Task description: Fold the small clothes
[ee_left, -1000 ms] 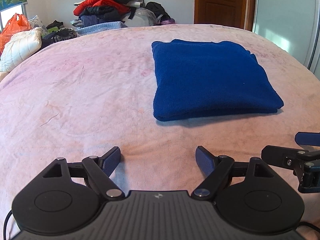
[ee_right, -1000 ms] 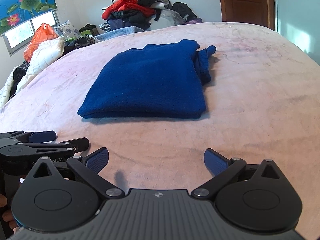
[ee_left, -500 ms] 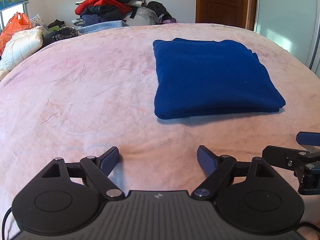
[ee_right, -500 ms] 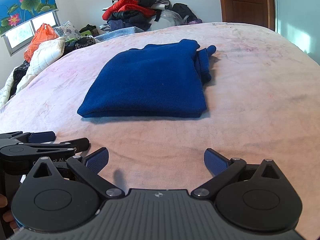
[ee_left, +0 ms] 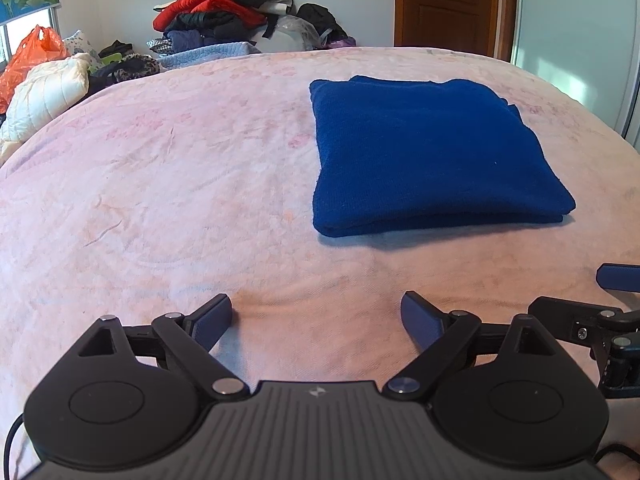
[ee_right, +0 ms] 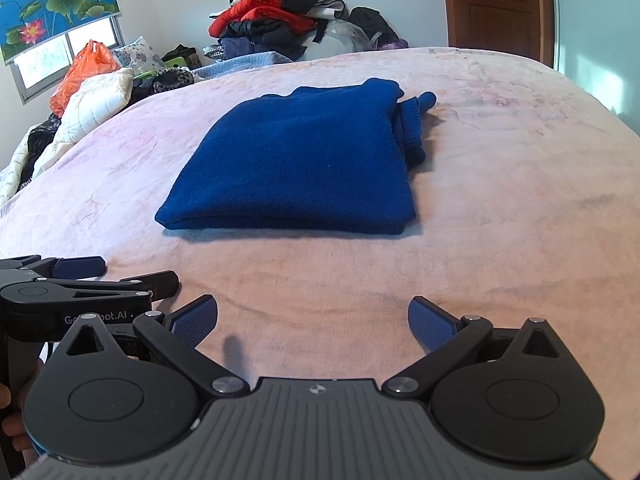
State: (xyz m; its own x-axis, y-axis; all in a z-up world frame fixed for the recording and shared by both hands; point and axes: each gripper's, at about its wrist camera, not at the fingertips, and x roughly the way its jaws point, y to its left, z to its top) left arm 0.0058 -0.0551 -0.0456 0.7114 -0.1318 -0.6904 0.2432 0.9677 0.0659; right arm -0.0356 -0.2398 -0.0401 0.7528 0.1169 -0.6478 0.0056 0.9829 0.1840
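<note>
A dark blue knit garment (ee_left: 428,152) lies folded into a flat rectangle on the pink bed cover (ee_left: 180,184). It also shows in the right wrist view (ee_right: 304,164), with a ribbed cuff sticking out at its far right side. My left gripper (ee_left: 316,312) is open and empty, low over the cover, well short of the garment's near edge. My right gripper (ee_right: 314,316) is open and empty, beside the left one. The left gripper shows at the left edge of the right wrist view (ee_right: 80,280).
A heap of clothes (ee_left: 224,12) is piled at the far end of the bed. A white quilt (ee_left: 44,92) and an orange bag (ee_left: 28,52) lie at the far left. A wooden door (ee_left: 444,4) stands behind. Bare cover lies left of the garment.
Both grippers have drawn back slightly and tilted down a little, so the garment sits a bit lower in view. The garment has not moved.
</note>
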